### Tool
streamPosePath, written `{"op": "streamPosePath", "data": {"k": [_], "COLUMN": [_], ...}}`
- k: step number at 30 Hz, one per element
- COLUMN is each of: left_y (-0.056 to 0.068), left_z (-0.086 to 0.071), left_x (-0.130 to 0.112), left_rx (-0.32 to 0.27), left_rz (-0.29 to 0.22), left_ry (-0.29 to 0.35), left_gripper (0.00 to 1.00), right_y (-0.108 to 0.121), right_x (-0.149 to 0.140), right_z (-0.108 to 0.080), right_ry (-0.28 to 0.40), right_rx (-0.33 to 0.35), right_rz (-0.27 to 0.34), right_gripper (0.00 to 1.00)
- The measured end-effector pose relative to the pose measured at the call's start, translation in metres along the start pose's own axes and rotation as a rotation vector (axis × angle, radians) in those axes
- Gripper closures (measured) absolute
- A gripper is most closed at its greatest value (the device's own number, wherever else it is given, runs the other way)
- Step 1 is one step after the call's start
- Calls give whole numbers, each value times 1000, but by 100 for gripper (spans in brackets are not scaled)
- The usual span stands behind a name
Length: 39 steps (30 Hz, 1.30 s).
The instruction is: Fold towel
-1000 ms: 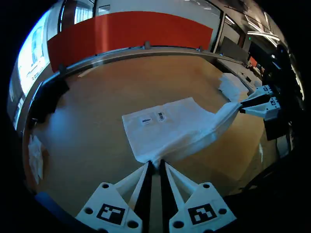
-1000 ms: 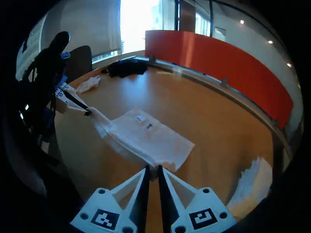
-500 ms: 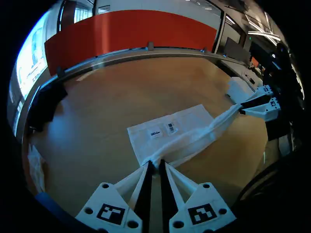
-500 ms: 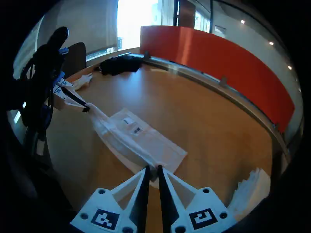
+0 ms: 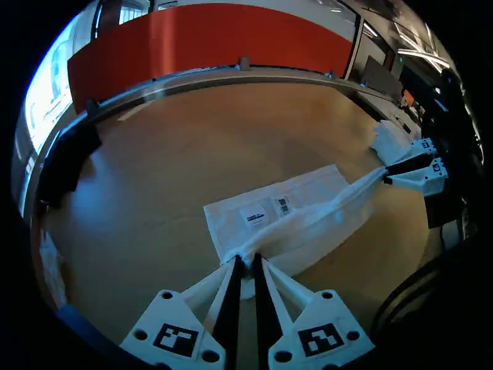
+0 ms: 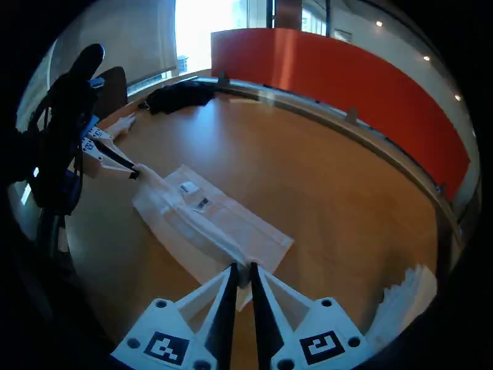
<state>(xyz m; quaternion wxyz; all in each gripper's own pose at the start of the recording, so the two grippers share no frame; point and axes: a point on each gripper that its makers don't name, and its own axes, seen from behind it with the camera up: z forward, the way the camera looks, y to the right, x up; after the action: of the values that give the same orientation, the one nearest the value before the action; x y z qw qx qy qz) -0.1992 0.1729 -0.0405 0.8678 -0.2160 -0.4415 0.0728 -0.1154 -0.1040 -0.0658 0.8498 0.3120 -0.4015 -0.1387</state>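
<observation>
A white towel point(image 5: 289, 216) lies partly on the wooden table point(image 5: 185, 142), with small labels facing up. Its near edge is lifted and pulled taut between both grippers. My left gripper point(image 5: 247, 264) is shut on one corner of that edge. In the left gripper view the right gripper point(image 5: 387, 176) pinches the other corner at the far right. In the right gripper view the towel point(image 6: 209, 219) stretches from my right gripper point(image 6: 243, 271), shut on its corner, to the left gripper point(image 6: 134, 173) at the far left, held by a person's dark-sleeved arm point(image 6: 61, 142).
A stack of folded white towels point(image 6: 407, 296) sits at the table's right side, also seen as a stack point(image 5: 391, 139) behind the right gripper. A dark cloth point(image 6: 179, 95) lies at the far table end. An orange partition point(image 5: 209, 43) borders the table. Crumpled white cloth point(image 5: 52, 271) rests near the left edge.
The lifted edge has been drawn tighter and straighter between the two grippers. The towel's flat part has spread longer along the table. Both grippers stay shut on their corners.
</observation>
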Motion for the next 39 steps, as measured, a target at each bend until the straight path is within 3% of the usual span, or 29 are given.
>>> {"op": "streamPosePath", "data": {"k": [9, 18, 24, 28, 36, 39], "left_y": [-10, -24, -31, -36, -52, -55], "left_z": [29, 48, 54, 56, 57, 56], "left_x": [-7, -4, -3, -4, 2, 7], "left_rx": [24, 72, 95, 109, 165, 173], "left_rz": [-40, -8, 2, 6, 35, 36], "left_ry": [-12, 0, -1, -7, 2, 11], "left_gripper": [81, 71, 50, 35, 8, 5], "right_y": [14, 30, 39, 48, 60, 65], "right_x": [-12, -12, -14, -15, -14, -11], "right_z": [27, 47, 56, 59, 63, 65], "right_ry": [-31, -33, -32, -35, -38, -34], "right_rx": [-11, -46, -81, -119, -170, -188], "right_rz": [14, -17, -10, -9, -12, -3], "right_gripper": [84, 78, 64, 42, 37, 35]}}
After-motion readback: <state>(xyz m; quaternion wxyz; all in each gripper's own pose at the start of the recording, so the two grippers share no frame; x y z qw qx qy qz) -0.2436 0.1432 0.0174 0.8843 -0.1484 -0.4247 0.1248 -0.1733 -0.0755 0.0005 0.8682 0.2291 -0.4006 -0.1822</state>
